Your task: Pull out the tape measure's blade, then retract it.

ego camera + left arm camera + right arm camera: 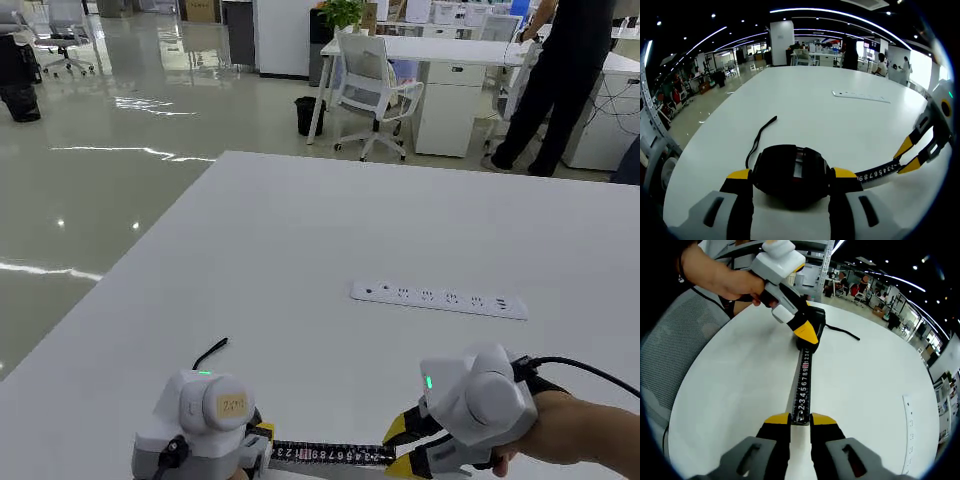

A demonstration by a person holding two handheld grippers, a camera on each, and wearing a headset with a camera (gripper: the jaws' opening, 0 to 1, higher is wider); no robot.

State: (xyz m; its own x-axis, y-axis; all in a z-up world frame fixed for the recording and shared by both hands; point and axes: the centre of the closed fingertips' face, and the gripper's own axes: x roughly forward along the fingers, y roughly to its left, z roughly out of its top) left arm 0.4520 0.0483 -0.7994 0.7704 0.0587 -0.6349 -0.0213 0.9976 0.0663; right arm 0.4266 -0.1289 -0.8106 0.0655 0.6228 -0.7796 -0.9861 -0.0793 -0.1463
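A black tape measure case (791, 172) sits on the white table between the yellow-tipped fingers of my left gripper (792, 176), which is shut on it. Its blade (803, 389), dark with white numbers, runs out across the table to my right gripper (800, 419), shut on the blade's end. In the head view the blade (330, 455) spans the short gap between the left gripper (262, 446) and the right gripper (398, 452) near the table's front edge. A black wrist strap (759, 140) trails from the case.
A white power strip (438, 299) lies further out on the table (330, 230). Beyond the table's far edge are a glossy floor, office chairs (370, 92), desks and a standing person (560, 80).
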